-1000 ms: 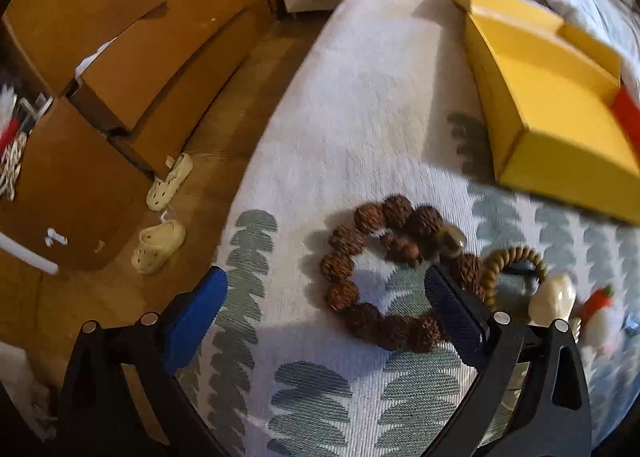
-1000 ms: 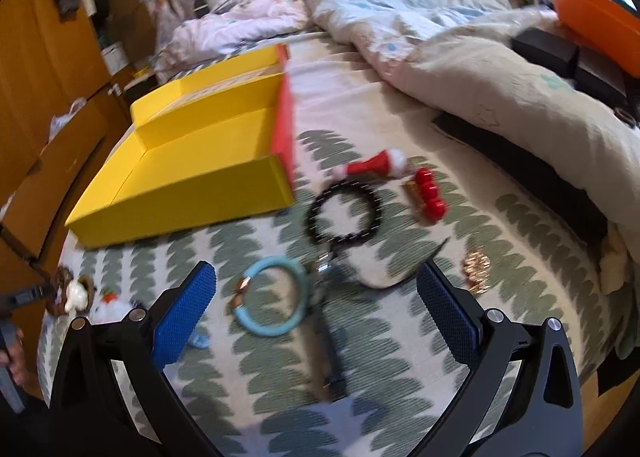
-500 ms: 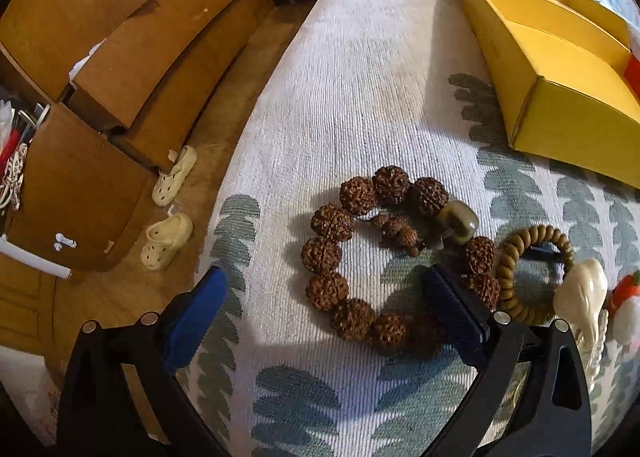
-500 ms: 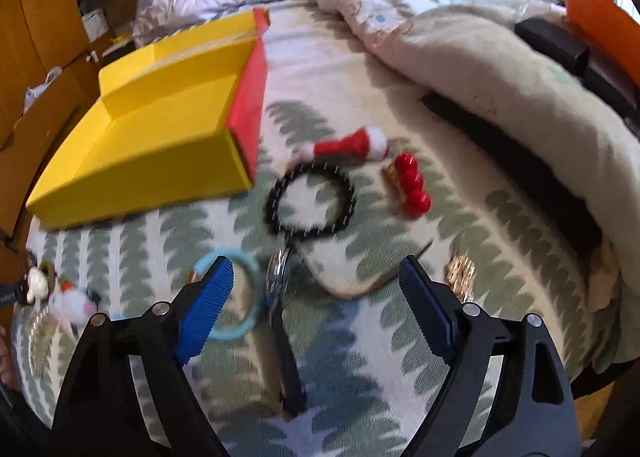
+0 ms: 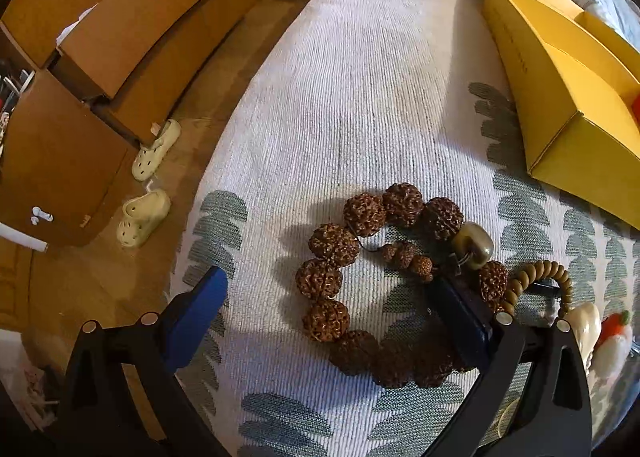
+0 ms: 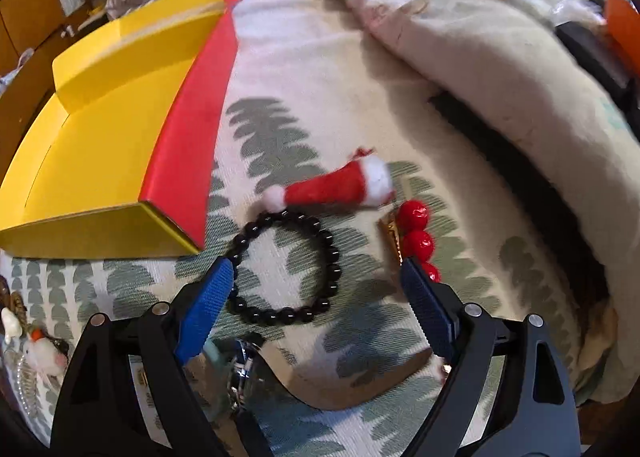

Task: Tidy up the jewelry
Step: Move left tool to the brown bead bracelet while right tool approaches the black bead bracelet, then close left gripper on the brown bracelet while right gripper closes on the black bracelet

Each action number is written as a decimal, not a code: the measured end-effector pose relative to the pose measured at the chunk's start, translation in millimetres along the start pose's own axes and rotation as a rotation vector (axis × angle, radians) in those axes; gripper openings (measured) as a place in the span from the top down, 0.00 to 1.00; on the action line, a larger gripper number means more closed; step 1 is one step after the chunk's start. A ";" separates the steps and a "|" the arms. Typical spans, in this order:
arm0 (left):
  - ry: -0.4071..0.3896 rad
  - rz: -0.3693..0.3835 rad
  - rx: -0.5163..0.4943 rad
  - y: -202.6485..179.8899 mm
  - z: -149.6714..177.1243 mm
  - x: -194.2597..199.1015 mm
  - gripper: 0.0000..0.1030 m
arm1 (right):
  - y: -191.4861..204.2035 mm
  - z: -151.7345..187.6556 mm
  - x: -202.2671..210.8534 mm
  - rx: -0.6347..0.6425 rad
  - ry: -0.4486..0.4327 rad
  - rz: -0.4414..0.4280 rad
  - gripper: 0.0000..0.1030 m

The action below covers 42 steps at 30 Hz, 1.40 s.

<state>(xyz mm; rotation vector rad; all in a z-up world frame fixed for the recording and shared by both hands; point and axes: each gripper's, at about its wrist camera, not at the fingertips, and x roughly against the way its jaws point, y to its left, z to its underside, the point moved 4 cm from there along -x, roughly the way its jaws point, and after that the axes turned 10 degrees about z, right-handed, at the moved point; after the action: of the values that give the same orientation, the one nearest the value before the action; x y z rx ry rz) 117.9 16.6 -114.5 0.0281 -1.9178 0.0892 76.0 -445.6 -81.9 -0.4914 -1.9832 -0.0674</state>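
In the left wrist view, my left gripper (image 5: 328, 313) is open low over a bracelet of big brown rough beads (image 5: 340, 245) lying on the bedspread; its near side sits between the blue pads. A smaller tan bead bracelet (image 5: 536, 277) lies to its right. In the right wrist view, my right gripper (image 6: 316, 297) is open around a black bead bracelet (image 6: 280, 269). A red-bead hair clip (image 6: 414, 233) and a small Santa-hat clip (image 6: 332, 189) lie just beyond. The yellow box with a red side (image 6: 100, 161) is open at the left; it also shows in the left wrist view (image 5: 568, 97).
A bunched duvet (image 6: 500, 69) lies along the right. A watch (image 6: 240, 373) lies under the right gripper. White and red-white trinkets (image 5: 588, 325) lie at the left gripper's right. The bed edge drops to a wooden floor with slippers (image 5: 144, 217) and drawers (image 5: 120, 49).
Both grippers have moved forward and down. The brown bracelet now sits between the left pads, and the black bracelet between the right pads. Both stay open.
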 end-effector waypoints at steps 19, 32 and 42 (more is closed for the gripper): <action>0.004 0.015 0.005 -0.6 0.7 1.8 0.04 | 0.9 1.1 -19.0 0.010 0.059 -0.003 0.09; -0.001 0.015 -0.040 -5.5 -1.0 2.7 0.08 | 0.3 0.5 -16.7 0.002 0.031 0.016 0.25; -0.010 0.123 -0.088 -22.5 5.5 10.8 0.48 | -17.5 1.0 -10.5 -0.074 0.041 -0.040 0.63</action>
<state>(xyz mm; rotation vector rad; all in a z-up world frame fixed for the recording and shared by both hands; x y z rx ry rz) 110.5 -6.0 -105.2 -0.1493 -1.9304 0.0869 72.6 -464.6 -88.5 -0.4944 -1.9557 -0.1746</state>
